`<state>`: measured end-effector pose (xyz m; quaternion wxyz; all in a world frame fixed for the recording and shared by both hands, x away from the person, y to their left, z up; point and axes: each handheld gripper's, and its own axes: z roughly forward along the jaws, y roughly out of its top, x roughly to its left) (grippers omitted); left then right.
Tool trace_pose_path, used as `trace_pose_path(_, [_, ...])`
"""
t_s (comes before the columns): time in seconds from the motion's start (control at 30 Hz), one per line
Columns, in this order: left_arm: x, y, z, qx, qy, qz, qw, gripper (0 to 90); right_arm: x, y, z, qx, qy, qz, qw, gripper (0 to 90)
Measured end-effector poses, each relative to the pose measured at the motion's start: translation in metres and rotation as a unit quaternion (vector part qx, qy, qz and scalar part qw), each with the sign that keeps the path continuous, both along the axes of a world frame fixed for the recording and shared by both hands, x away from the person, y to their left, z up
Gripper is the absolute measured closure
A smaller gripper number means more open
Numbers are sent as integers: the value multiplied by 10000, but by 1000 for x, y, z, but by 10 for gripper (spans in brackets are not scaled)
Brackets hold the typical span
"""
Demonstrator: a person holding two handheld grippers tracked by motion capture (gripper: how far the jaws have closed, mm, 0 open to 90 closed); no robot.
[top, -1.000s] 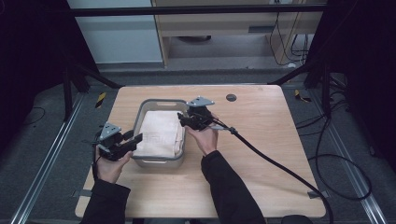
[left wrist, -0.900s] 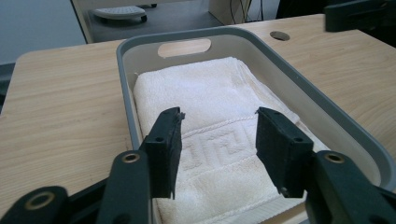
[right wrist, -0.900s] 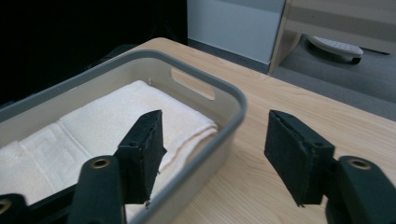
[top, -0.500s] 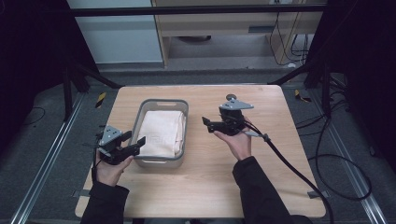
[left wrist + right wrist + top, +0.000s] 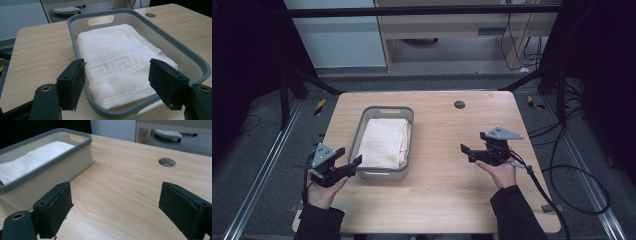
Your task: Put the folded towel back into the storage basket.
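Observation:
A grey-rimmed tub (image 5: pixel 361 134) stands left of the table's middle with a folded white towel (image 5: pixel 385 141) lying flat in it. My left gripper (image 5: pixel 349 156) hovers at the tub's near left corner, its jaws just opened wide. In the left gripper view the towel (image 5: pixel 117 52) and the tub's near rim (image 5: pixel 125 112) lie beyond the left gripper (image 5: pixel 117 75), untouched by the pads. My right gripper (image 5: pixel 466 153) is over bare wood right of the tub, its jaws also just opened, nothing between them. In the right gripper view the right gripper (image 5: pixel 115 202) points past the tub (image 5: pixel 50 167).
A round cable hole (image 5: pixel 459 104) sits near the table's far edge, also seen as the hole (image 5: pixel 167 162). A black cable (image 5: pixel 547 192) trails from the right gripper off the near right corner. Bare wood (image 5: pixel 437 190) spreads between the hands.
The right gripper has swung from over the tub to the table's right side. The left gripper drew back slightly from the tub. Both jaws opened wider; the towel stays in the tub.

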<state>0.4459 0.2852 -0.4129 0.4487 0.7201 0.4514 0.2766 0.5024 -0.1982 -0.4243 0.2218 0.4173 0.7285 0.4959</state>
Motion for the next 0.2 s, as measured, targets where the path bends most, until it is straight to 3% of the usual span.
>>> trace_pose_path(0.2, [-11, 14, -10, -77, 32, 41, 10000, 269, -13, -26, -15, -35, 130, -169, 9998, 108])
